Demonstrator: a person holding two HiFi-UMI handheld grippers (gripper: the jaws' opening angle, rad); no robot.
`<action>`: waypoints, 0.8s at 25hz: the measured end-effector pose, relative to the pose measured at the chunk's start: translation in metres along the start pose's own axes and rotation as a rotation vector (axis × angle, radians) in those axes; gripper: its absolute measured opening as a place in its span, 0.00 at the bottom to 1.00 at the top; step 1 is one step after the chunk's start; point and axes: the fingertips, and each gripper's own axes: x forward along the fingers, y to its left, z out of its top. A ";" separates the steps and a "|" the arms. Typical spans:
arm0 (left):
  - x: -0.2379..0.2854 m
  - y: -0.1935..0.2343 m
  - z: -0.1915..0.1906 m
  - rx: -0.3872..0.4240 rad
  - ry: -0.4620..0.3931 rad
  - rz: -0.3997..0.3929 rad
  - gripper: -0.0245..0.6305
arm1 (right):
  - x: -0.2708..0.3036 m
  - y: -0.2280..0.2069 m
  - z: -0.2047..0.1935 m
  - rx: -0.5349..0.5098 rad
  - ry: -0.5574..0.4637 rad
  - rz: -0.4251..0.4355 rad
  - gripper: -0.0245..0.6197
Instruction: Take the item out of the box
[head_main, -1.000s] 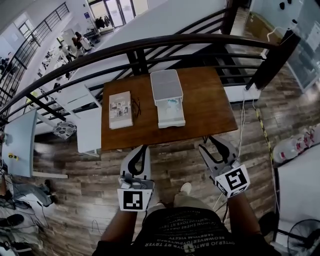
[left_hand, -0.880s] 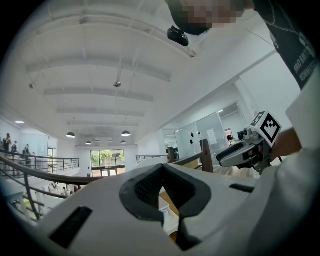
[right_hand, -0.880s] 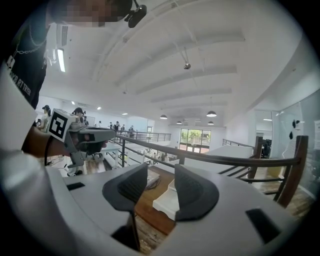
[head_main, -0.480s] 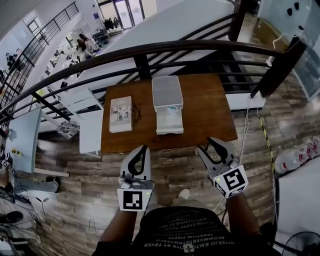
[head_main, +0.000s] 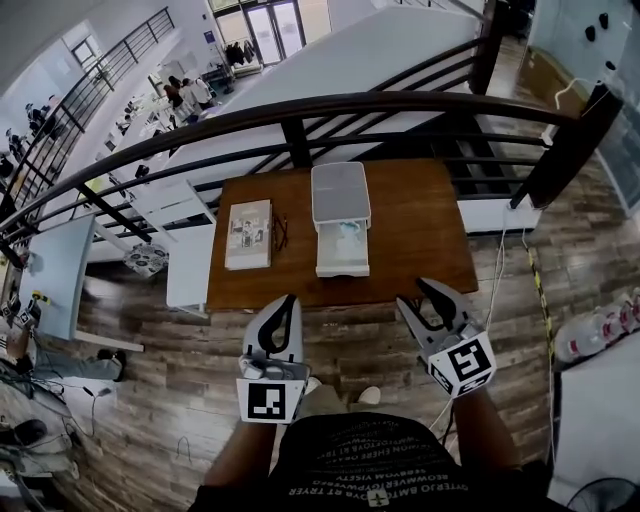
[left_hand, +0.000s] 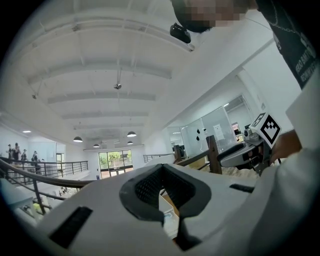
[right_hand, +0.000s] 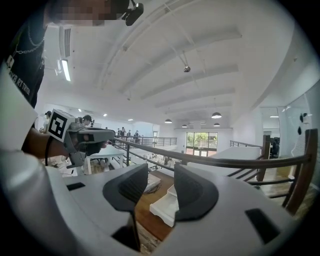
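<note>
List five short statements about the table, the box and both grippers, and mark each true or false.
1. The white box on the table is open, its lid folded back. True.
2. The booklet lies to the right of the box. False: it lies to the box's left.
3. The right gripper has its fingers apart with nothing between them. True.
4. The left gripper is gripping the box. False: it hangs over the floor, short of the table, its fingers together on nothing.
5. A pale item lies in the box. True.
</note>
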 end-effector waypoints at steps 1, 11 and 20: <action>-0.001 0.001 0.001 0.002 0.004 0.003 0.05 | 0.001 0.000 0.000 0.001 -0.001 0.002 0.29; 0.004 0.009 0.000 0.021 0.011 0.000 0.05 | 0.014 -0.001 0.001 0.016 -0.006 0.007 0.29; 0.028 0.033 -0.010 0.016 0.009 -0.032 0.05 | 0.049 -0.004 -0.001 0.024 0.009 0.000 0.29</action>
